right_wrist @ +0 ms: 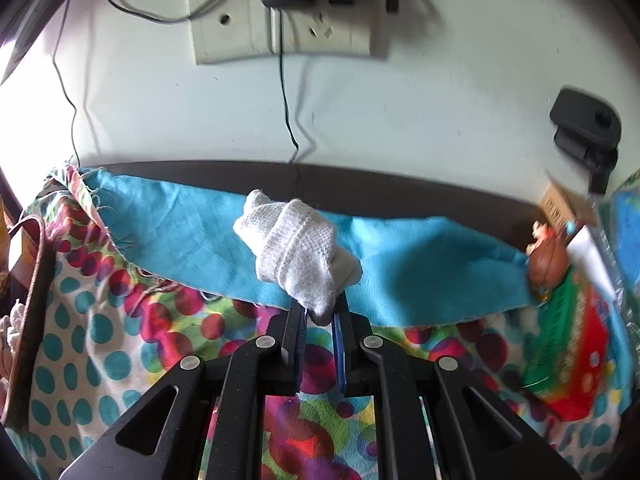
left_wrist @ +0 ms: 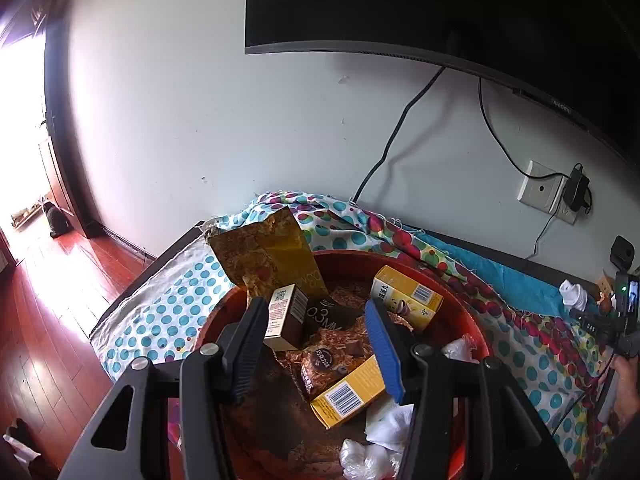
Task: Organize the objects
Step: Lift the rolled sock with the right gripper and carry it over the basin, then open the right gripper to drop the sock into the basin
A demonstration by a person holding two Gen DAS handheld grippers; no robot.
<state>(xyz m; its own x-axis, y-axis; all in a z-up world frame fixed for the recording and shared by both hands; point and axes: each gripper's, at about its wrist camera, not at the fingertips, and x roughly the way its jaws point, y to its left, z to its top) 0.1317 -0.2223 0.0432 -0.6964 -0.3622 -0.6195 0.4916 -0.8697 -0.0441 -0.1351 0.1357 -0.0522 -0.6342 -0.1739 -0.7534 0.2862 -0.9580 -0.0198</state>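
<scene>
In the right wrist view, the right gripper [right_wrist: 320, 316] at lower centre has its jaws pinched tight on the lower end of a rolled white sock [right_wrist: 296, 248], which juts up over the turquoise cloth [right_wrist: 420, 276] at mid-frame. In the left wrist view, the left gripper [left_wrist: 316, 332] stands wide apart, gripping nothing, above the red basin [left_wrist: 452, 280] of yellow boxes [left_wrist: 408, 294] and snack packets [left_wrist: 260, 252] at lower centre.
</scene>
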